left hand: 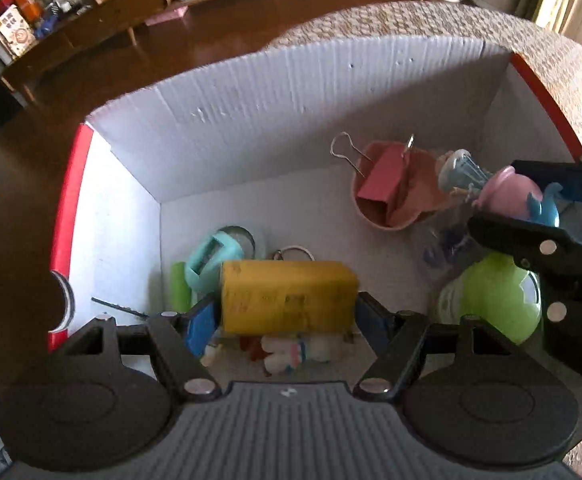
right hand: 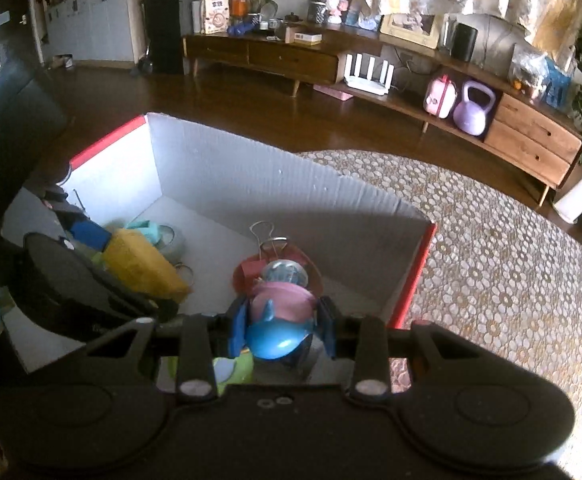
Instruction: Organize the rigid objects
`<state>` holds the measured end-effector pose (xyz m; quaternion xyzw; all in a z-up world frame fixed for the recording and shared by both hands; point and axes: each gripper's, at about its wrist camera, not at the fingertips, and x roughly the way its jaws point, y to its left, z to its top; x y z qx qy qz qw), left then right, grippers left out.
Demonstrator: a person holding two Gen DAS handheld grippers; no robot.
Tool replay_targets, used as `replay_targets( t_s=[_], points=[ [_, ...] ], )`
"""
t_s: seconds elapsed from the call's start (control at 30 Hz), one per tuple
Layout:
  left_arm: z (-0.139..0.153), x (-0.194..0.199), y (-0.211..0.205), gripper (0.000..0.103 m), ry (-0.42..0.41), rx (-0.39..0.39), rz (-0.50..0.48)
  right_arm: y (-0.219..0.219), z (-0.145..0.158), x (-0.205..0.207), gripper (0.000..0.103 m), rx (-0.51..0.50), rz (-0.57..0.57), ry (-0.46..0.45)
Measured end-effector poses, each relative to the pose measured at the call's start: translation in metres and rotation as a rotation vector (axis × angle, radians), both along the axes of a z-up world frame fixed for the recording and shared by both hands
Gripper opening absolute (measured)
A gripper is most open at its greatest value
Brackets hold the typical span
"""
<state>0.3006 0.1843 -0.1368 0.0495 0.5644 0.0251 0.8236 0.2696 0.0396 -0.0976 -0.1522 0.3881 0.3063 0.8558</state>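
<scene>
Cardboard box (left hand: 251,92), white inside with red edges, sits on a patterned tabletop (right hand: 491,248) and takes up most of both views; it already holds a scatter of small things. Largest of these is a green rounded toy (left hand: 495,300) in the near corner, then a pink bowl (left hand: 387,200) with a red binder clip (left hand: 379,176) lying in it, a teal ring-shaped piece (left hand: 211,256), and a small white figurine (left hand: 291,352) on the box floor. The left gripper (left hand: 287,316) points steeply down into the box, its jaws closed at about two-thirds width on the ends of a yellow box (left hand: 287,296) held just above the figurine. The right gripper (right hand: 281,328) has its jaws narrowed on a pink-and-blue toy (right hand: 279,320), which hangs over the pink bowl; what the toy depicts is hard to tell. Placing looks to be the step in hand: each piece is best lowered until it rests on bare floor before release. The yellow box would sit flatter shifted toward the open middle, clear of the figurine, and the two grippers are close, so releasing one at a time seems safer.
</scene>
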Motion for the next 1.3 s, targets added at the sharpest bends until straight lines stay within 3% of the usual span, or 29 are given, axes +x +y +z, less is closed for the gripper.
replay_targets(
  t_s=[0.43,0.6,0.9,1.3],
  points=[
    [0.003,-0.013,0.0,0.074,-0.033,0.011,0.018,-0.016,0.007,0.004,0.038,0.058,-0.036,0.044],
    [0.009,-0.019,-0.001,0.074,-0.054,0.003,0.04,-0.027,0.015,-0.002,0.044,0.107,-0.035,0.062],
    [0.039,-0.04,0.0,0.074,-0.143,-0.026,0.068,-0.04,0.04,-0.027,0.057,0.176,-0.007,0.037],
    [0.082,-0.096,-0.002,0.074,-0.297,-0.087,0.095,-0.061,0.067,-0.067,0.06,0.256,0.037,0.009]
  ],
)
